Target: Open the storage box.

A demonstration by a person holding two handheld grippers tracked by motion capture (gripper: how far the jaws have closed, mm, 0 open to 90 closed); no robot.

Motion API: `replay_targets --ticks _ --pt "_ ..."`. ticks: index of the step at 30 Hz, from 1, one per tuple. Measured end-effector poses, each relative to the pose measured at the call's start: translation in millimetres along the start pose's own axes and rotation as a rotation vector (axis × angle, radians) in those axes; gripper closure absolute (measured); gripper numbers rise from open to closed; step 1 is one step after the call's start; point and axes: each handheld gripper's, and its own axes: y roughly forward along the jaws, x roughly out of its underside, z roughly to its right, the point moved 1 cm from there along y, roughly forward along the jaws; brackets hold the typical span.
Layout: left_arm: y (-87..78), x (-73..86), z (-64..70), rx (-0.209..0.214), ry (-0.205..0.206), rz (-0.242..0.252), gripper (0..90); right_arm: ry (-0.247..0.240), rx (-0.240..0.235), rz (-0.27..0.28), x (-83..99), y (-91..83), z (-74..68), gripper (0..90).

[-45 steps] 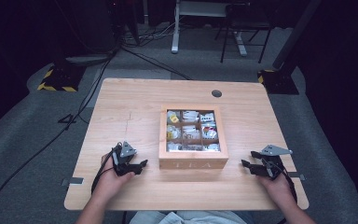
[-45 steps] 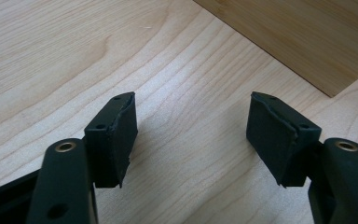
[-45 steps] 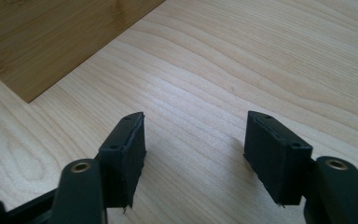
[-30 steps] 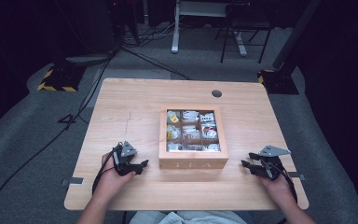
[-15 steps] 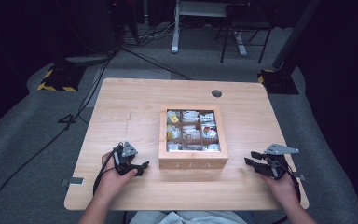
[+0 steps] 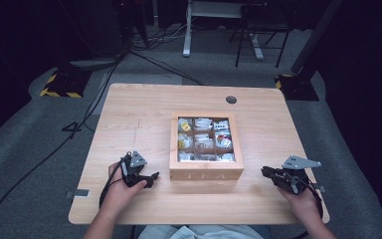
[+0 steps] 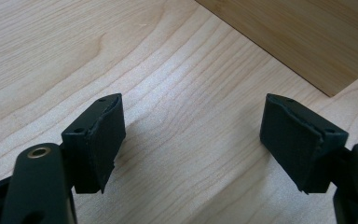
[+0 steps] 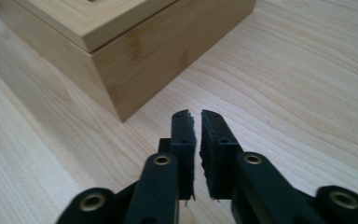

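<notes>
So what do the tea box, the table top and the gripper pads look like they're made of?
Tea box: looks like bamboo, smooth satin finish, with fine straight grain and darker nodes; its lid seems to hold a clear pane, glass or plastic. Table: pale wood or wood-look laminate, wavy grain, matte. Left gripper pads: black rubber or foam, probably, with ragged edges.

Left tool (image 6: 149,178) gapes wide, held low; right tool (image 6: 267,172) nearly closed, level, gripping nothing.
</notes>
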Motion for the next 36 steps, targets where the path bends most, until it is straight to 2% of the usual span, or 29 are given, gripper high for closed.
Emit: replay_targets --ticks 2,4,11,13,17,20,23,36 --pt "-0.1 0.0 -0.2 -0.001 0.002 0.0 22.9 -0.003 -0.023 0.007 -1.3 -0.6 -4.7 89.5" --pt "-0.1 0.0 -0.2 -0.001 0.002 0.0 22.9 -0.023 -0.019 0.004 -3.1 -1.2 -8.7 89.6" --pt "-0.1 0.0 -0.2 -0.001 0.002 0.0 22.9 -0.023 -0.061 0.038 -8.1 -4.2 -18.8 89.8" --pt "-0.1 0.0 -0.2 -0.001 0.002 0.0 22.9 -0.001 -0.096 0.061 -11.5 -4.2 -25.0 89.8" --pt "0.0 0.0 -0.1 -0.001 0.002 0.0 22.9 0.002 -0.124 0.072 -15.4 -1.6 -30.9 89.8" --pt "-0.1 0.0 -0.2 -0.001 0.002 0.0 22.9 0.01 -0.15 0.1 -16.1 0.9 -33.9 89.9" --pt "-0.1 -0.1 -0.2 -0.001 0.002 -0.001 22.9 -0.008 -0.15 0.112 -14.6 4.9 -37.0 89.9" --pt "0.1 0.1 0.0 0.002 -0.003 0.001 23.1 0.011 -0.151 0.091 -14.9 16.3 -38.0 89.9"
